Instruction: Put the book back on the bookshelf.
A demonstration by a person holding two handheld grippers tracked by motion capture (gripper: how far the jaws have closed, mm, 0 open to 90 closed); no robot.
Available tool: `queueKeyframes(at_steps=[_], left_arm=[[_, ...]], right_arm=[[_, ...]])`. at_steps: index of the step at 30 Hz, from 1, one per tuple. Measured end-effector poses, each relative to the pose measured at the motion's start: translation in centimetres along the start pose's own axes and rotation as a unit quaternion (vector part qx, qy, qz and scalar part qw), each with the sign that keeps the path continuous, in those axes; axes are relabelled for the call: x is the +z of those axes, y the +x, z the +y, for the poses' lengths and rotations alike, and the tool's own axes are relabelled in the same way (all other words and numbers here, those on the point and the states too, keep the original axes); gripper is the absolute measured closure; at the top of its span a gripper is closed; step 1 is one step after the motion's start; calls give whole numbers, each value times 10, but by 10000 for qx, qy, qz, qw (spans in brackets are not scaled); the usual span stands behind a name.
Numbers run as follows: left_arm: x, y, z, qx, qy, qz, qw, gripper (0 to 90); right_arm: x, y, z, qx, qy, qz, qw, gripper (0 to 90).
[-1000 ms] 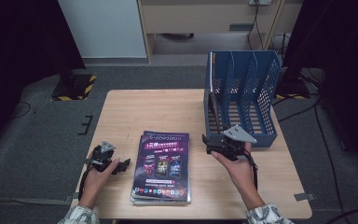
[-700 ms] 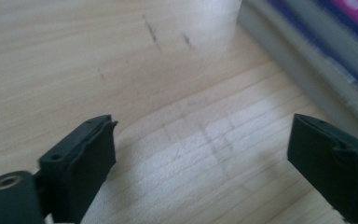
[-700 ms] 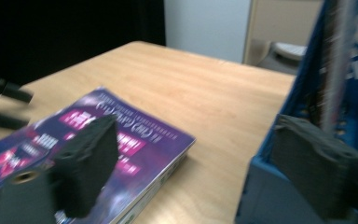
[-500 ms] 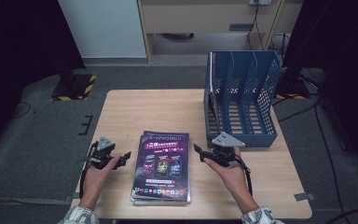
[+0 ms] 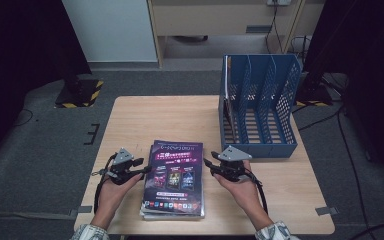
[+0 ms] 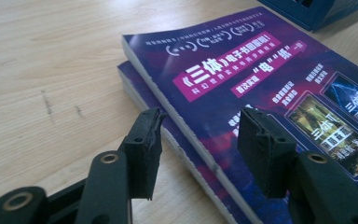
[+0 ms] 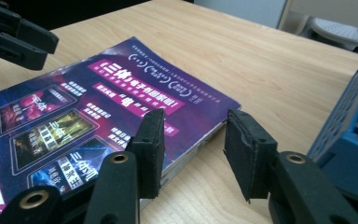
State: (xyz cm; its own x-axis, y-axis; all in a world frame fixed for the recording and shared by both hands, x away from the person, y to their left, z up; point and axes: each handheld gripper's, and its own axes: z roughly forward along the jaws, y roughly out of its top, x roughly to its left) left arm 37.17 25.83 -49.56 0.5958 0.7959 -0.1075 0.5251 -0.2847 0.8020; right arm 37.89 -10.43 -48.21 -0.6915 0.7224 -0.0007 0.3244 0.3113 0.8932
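High view: a stack of purple booklets (image 5: 174, 180) lies flat on the wooden worktop (image 5: 180, 117), near its front edge, between the person's two hands. The stack's long axis runs from the person toward the far edge, with the title band at the far end and the row of small pictures nearer the person. The top booklet sits slightly askew on those beneath it. A blue file rack (image 5: 258, 107) stands upright at the right rear of the worktop, well apart from the stack.

The left tongs (image 5: 141, 167) sit just beside the stack's left long edge, pointing at it. In the left gripper view the left tongs (image 6: 198, 140) have just been closing and stand partly apart, straddling that edge: one jaw is over the bare wood, the other over the cover. The pads do not press on it.

The right tongs (image 5: 209, 165) sit just beside the right long edge, pointing inward. In the right gripper view the right tongs (image 7: 193, 149) have likewise just been closing and are partly apart, with the stack's far right corner between the jaws, not clamped.
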Motion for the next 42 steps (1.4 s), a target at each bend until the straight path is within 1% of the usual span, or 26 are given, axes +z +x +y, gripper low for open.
queueKeyframes(at_steps=[1, 3, 6, 8, 10, 13, 15, 18, 19, 22, 26, 30, 32, 35, 37, 38, 40, 41, 42], left_arm=[[1, 0, 0, -2, -5, -25, 10000, 511], [2, -1, -1, 33, 74, -54, 10000, 517], [3, 0, -2, -37, 100, -135, 9999, 533], [4, 0, -2, -61, 102, -196, 9997, 536], [6, 0, -3, -71, 151, -218, 9996, 541], [8, -1, -4, -52, 209, -270, 9994, 539], [10, -2, -4, -25, 257, -306, 9992, 535], [12, -4, -5, -19, 326, -342, 9989, 523], [13, -4, -5, -9, 331, -352, 9988, 519], [13, -5, -5, 37, 339, -345, 9988, 510], [14, -5, -6, 44, 318, -380, 9988, 505], [15, -6, -6, 84, 289, -391, 9988, 487], [16, -7, -6, 137, 291, -389, 9987, 483], [17, -7, -5, 142, 283, -391, 9987, 481], [17, -8, -5, 151, 281, -393, 9987, 478], [17, -8, -5, 155, 282, -392, 9987, 474], [17, -8, -6, 152, 283, -392, 9987, 472], [17, -8, -6, 149, 281, -392, 9987, 472], [17, -8, -6, 148, 278, -393, 9987, 472]], right_arm=[[1, 1, -1, 7, 25, 25, 10000, 571], [3, 1, -2, 35, 77, 93, 9999, 551], [5, 3, -3, 93, 105, 108, 9998, 496], [6, 4, -3, 125, 114, 160, 9997, 465], [8, 6, -4, 160, 157, 299, 9993, 422], [11, 9, -5, 134, 247, 392, 9988, 382], [14, 12, -6, 116, 325, 451, 9984, 368], [17, 15, -7, 116, 372, 511, 9979, 350], [17, 16, -7, 87, 397, 529, 9978, 344], [19, 17, -8, 92, 439, 574, 9973, 327], [22, 18, -10, 121, 546, 644, 9964, 301], [28, 18, -14, 201, 765, 766, 9939, 274], [30, 18, -15, 236, 819, 773, 9934, 275], [32, 17, -17, 417, 868, 870, 9915, 266], [34, 16, -19, 501, 890, 855, 9911, 253], [35, 15, -20, 563, 931, 874, 9902, 246], [36, 14, -23, 614, 992, 918, 9889, 238], [37, 14, -23, 695, 1016, 949, 9879, 231], [38, 13, -24, 705, 1023, 966, 9875, 226]])
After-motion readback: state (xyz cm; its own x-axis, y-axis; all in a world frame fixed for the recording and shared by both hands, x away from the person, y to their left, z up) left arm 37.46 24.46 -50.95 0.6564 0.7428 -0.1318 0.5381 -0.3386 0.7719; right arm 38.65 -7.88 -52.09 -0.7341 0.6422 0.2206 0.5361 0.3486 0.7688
